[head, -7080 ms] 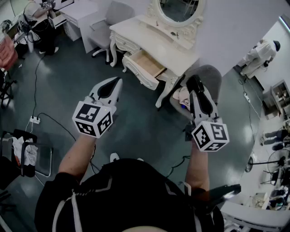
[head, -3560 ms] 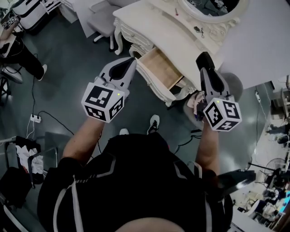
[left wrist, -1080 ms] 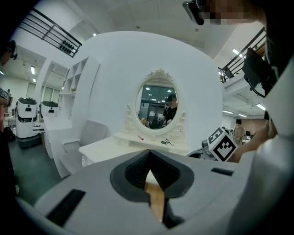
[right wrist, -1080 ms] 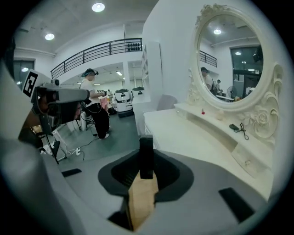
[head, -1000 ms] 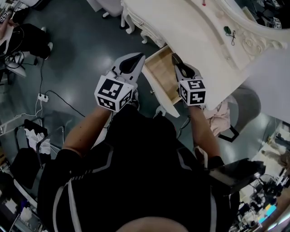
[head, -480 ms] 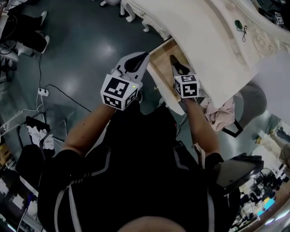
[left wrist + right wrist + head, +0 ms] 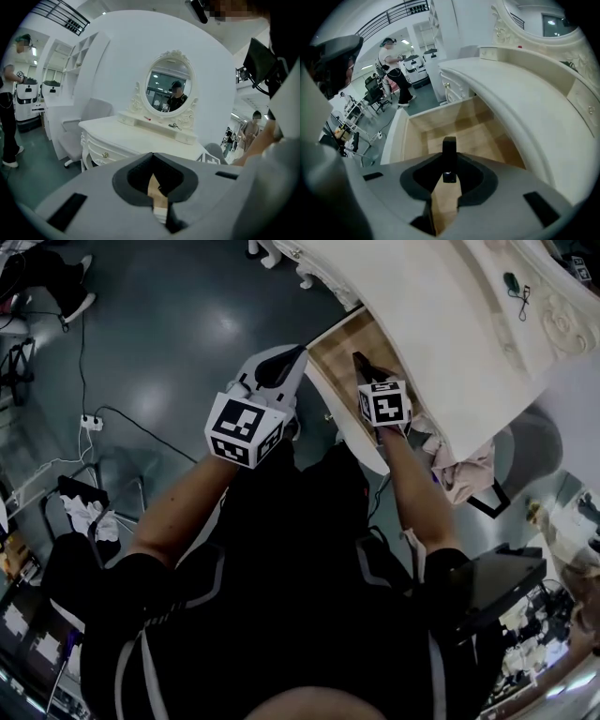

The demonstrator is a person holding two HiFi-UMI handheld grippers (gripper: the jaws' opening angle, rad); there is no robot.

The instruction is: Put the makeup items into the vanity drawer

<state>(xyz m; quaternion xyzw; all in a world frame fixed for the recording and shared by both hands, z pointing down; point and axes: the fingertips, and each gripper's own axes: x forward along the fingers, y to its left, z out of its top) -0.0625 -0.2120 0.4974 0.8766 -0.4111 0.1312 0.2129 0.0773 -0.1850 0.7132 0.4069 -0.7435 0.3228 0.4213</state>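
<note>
Right hand-held gripper (image 7: 360, 360) is over the open drawer (image 7: 345, 338), and it's carrying something. Its jaws are clamped on a slim black makeup stick (image 7: 449, 157), which stands upright in the pocket between them with its top poking past the jaws.

From the right gripper view, the drawer's bare wooden floor spreads out directly beyond that stick. The drawer's white front wall runs along at nine o'clock. The curved edge of the table (image 7: 520, 108) sweeps across at two o'clock. Whether the stick touches the wood, I can't tell.

Over to the left hand-held gripper (image 7: 298, 352). It hangs just beside the drawer's front, at nine o'clock of the right one. Its jaws are drawn together with only a thin slit between them, and there's nothing in them. In the left gripper view a sliver of wood and white shows through that slit.

Beyond it the white table top stretches away to the oval mirror (image 7: 169, 91) at twelve o'clock. A small red item (image 7: 147, 118) and a small dark item (image 7: 174, 125) lie on the raised shelf under the mirror, well apart from both grippers.

From the head view, a grey chair (image 7: 539, 442) with a pinkish cloth (image 7: 464, 472) draped on it sits at four o'clock of the right hand-held gripper. A white power strip (image 7: 91, 423) lies on the dark floor out at nine o'clock.
</note>
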